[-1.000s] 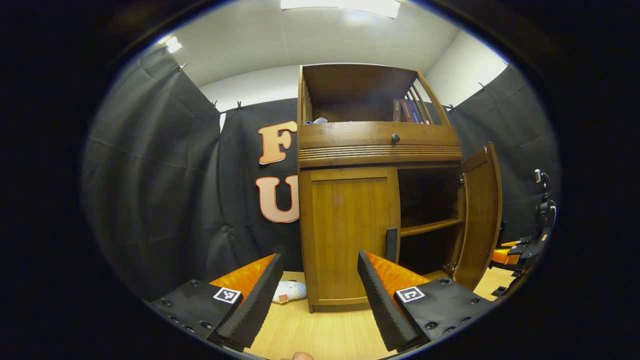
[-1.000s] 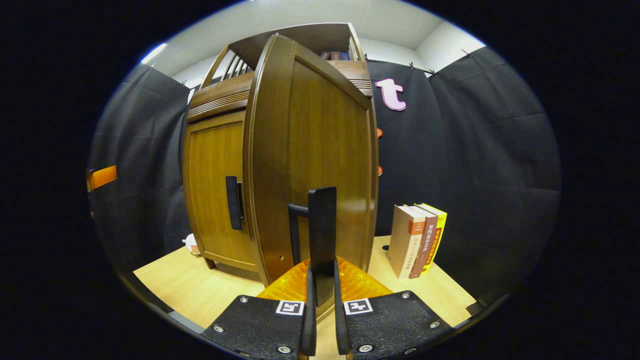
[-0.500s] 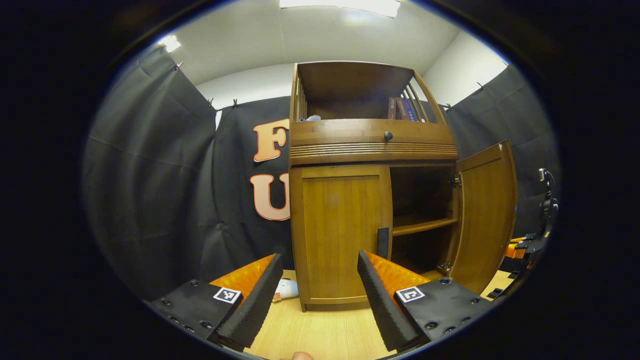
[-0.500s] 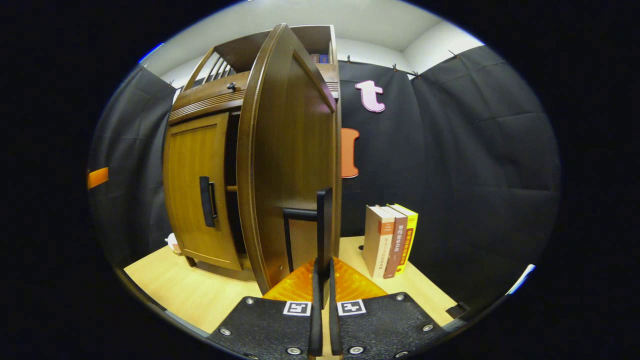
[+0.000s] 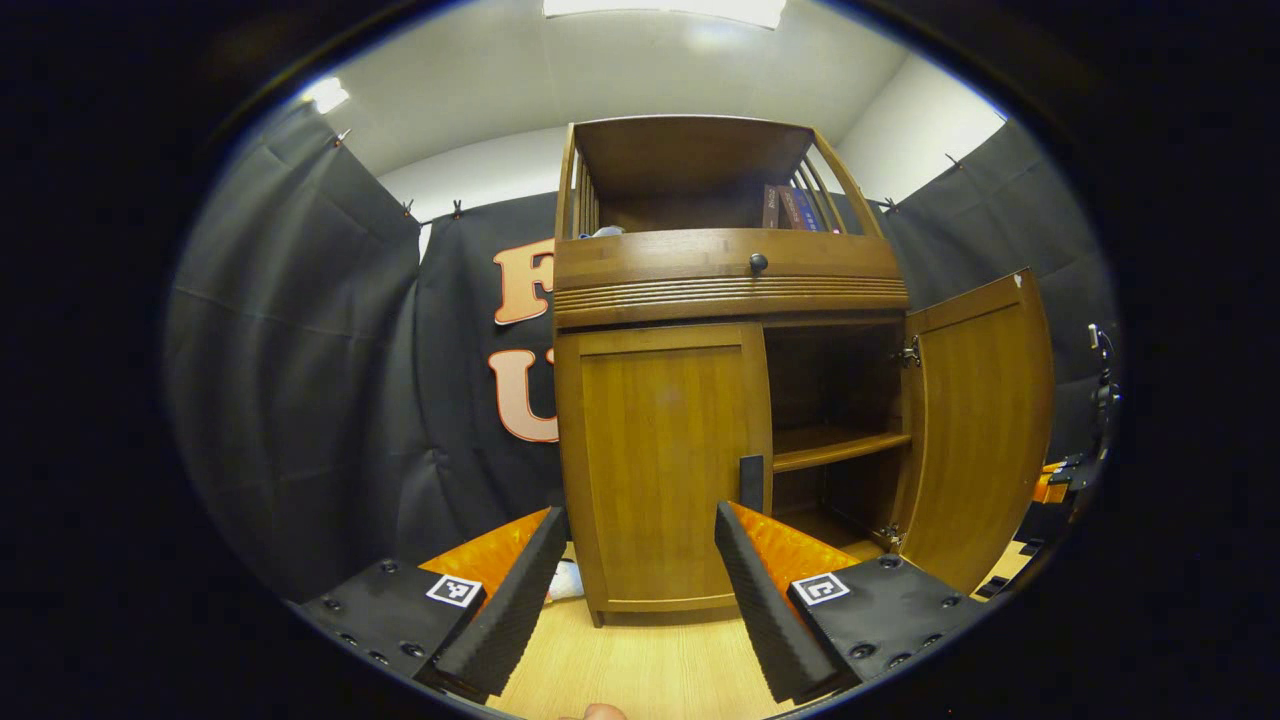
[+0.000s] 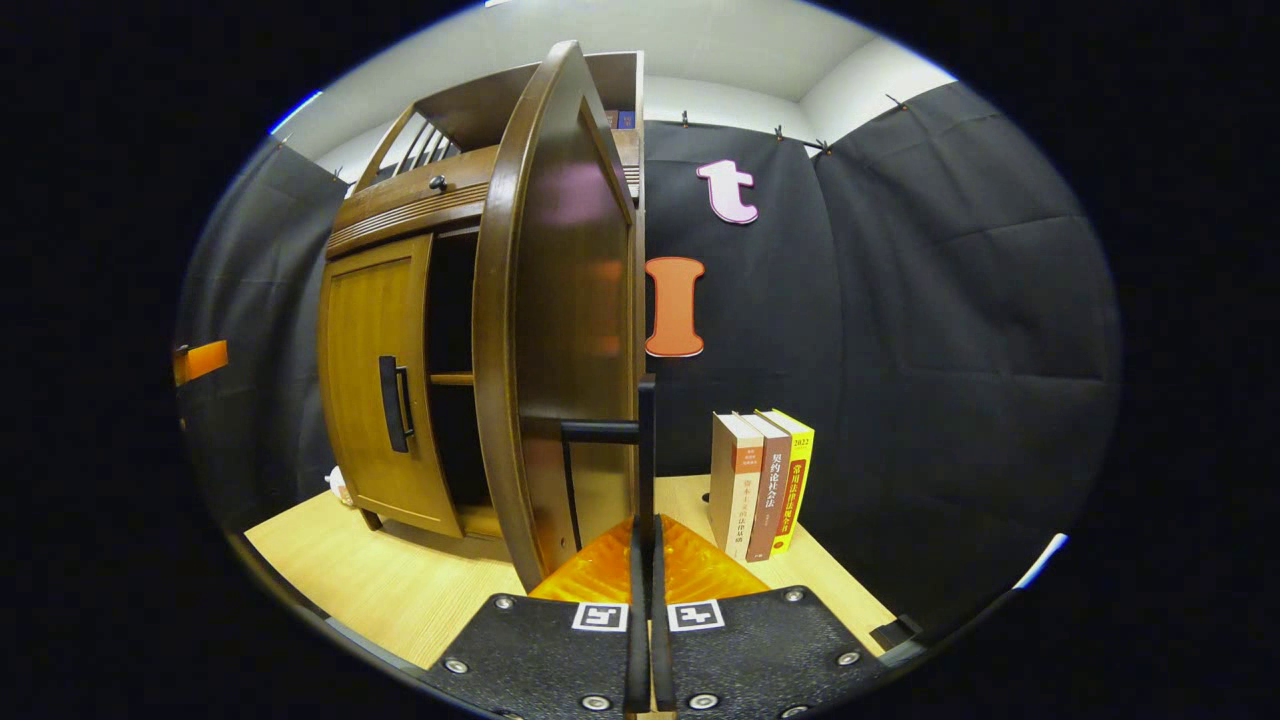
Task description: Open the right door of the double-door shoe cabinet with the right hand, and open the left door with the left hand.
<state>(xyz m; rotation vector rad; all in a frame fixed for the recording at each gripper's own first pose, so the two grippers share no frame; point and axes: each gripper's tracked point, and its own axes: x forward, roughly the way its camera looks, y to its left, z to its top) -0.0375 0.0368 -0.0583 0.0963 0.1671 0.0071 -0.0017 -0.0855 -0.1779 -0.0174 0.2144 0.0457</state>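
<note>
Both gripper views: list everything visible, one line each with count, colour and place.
Shoe cabinet: one, brown wood, on the pale floor.
Right door: one, brown, swung open.
Left door: one, brown, closed, dark handle.
Standing books: three, tan, brown, yellow, right of the cabinet.
Top-shelf books: a few, dark.
Drawer knob: one, dark.
Left gripper: open, facing the left door.
Right gripper: shut on the right door's handle.

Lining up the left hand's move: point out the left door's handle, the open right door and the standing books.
left door's handle point(image 6: 392, 403): right gripper view, middle of its dark bar.
open right door point(image 5: 975, 430): left gripper view, inner panel.
standing books point(image 6: 770, 485): right gripper view, middle book's spine.
</note>
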